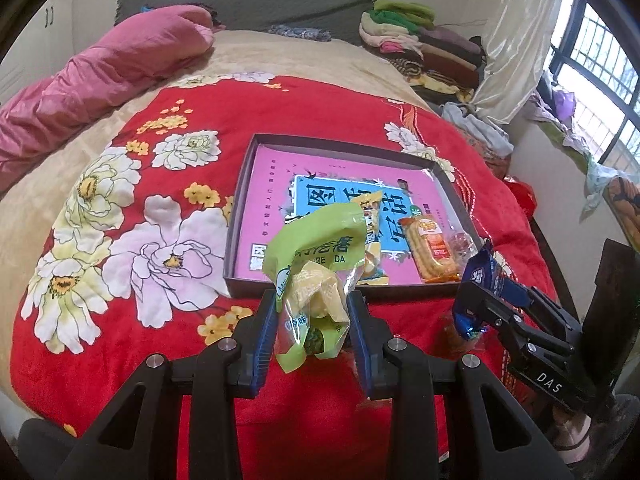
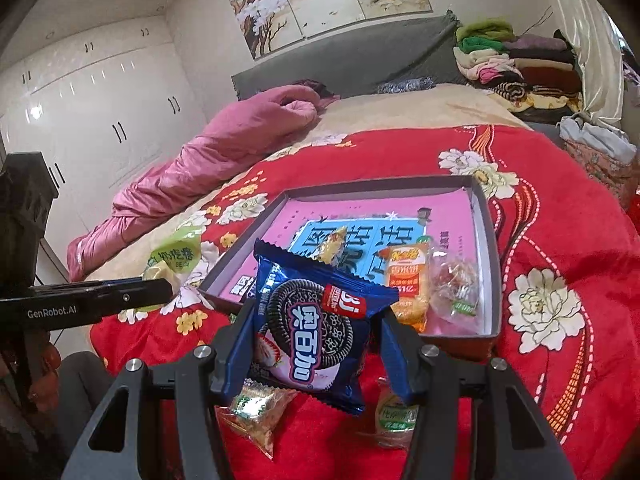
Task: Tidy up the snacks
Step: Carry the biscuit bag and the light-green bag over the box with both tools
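My left gripper (image 1: 314, 320) is shut on a green snack packet (image 1: 316, 264) and holds it above the red blanket, just before the near edge of the shallow box (image 1: 248, 168). My right gripper (image 2: 318, 344) is shut on a blue Oreo packet (image 2: 316, 328), held in front of the box (image 2: 494, 240). It also shows in the left wrist view (image 1: 478, 300) at the right. In the box lie an orange cracker pack (image 1: 430, 248), a yellow packet (image 1: 372, 208) and a clear candy bag (image 2: 456, 288). The green packet also shows in the right wrist view (image 2: 174, 258).
Two loose snacks lie on the blanket under my right gripper: a clear green-label bag (image 2: 256, 412) and a round green-label pack (image 2: 396, 420). A pink quilt (image 1: 100, 76) lies at the far left. Folded clothes (image 1: 420, 40) are stacked at the bed's head.
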### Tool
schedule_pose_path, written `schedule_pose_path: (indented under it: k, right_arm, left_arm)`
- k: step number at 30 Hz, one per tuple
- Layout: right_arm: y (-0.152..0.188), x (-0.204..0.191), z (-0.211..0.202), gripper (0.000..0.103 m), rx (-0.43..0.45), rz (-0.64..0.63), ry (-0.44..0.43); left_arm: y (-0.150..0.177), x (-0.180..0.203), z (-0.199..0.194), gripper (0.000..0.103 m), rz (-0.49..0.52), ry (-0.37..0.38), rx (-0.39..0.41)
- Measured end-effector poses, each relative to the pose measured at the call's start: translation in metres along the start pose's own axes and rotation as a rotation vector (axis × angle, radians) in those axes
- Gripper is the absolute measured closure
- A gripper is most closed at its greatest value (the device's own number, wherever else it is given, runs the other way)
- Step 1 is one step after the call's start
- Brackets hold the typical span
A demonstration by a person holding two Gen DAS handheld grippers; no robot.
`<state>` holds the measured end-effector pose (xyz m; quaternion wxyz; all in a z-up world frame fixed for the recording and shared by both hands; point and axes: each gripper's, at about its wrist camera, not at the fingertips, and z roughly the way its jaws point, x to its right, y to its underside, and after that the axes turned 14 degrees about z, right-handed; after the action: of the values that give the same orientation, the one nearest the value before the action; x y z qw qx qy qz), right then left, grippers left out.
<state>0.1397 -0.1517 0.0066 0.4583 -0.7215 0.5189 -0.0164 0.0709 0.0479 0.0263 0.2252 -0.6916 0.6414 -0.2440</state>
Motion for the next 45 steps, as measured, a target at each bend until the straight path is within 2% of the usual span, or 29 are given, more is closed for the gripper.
schedule_pose_path:
  k: [17, 33, 39, 45]
  right_arm:
    - [-0.017, 0.013, -0.007, 0.047, 0.066, 0.033, 0.023]
    - [-0.024, 0.01, 0.006, 0.047, 0.061, 0.037, 0.072]
    - [-0.025, 0.005, 0.01, 0.047, 0.058, 0.028, 0.116]
    - [-0.031, 0.005, 0.016, 0.047, 0.049, 0.075, 0.131]
  left_arm:
    - [-0.014, -0.001, 0.019, 0.068, 0.004, -0.004, 0.012]
    - [-0.03, -0.027, 0.045, 0.068, -0.02, 0.01, 0.047]
    - [-0.037, -0.035, 0.057, 0.068, -0.025, 0.038, 0.052]
    - [-0.036, -0.043, 0.066, 0.068, -0.042, 0.064, 0.054]
